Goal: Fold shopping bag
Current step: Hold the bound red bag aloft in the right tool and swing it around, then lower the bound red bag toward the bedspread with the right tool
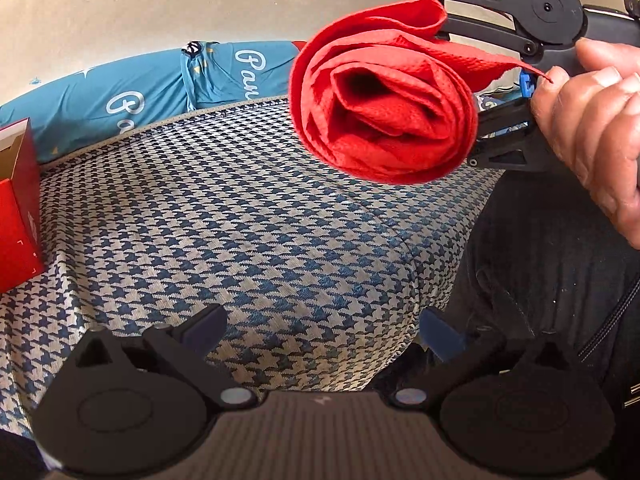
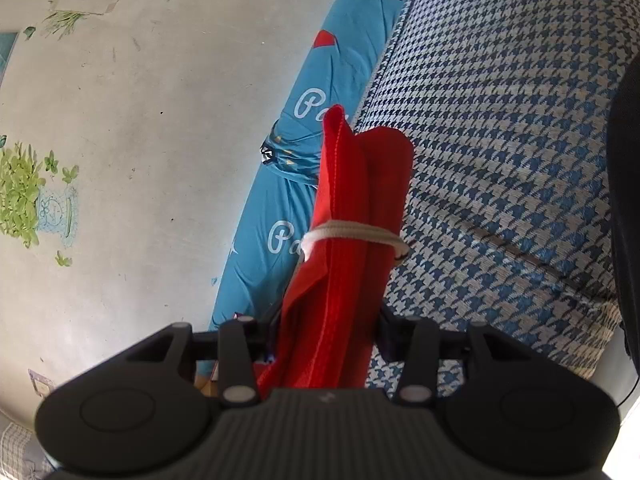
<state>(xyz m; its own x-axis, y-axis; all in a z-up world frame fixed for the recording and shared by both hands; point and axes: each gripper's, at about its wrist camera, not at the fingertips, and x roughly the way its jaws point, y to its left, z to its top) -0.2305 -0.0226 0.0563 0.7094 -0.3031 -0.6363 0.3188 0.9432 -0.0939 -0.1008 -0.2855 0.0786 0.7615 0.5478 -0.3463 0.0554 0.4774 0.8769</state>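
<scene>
Your right tongs are closed on the rolled red bag, gripping it at one end and holding it in the air above the checked blanket. A white cord circles the roll. Your left tongs gape wide and hold nothing, low over the blanket. At the blanket's left edge a red box stands open; its contents can't be seen.

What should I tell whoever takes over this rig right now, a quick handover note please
Right gripper: shut on the red shopping bag, held in the air over the houndstooth cover.
Left gripper: open, empty, below the bag.
Done: bag rolled into a bundle, white cord looped round it.
Left: probably just set it down; I cannot tell if the cord is tied.
</scene>
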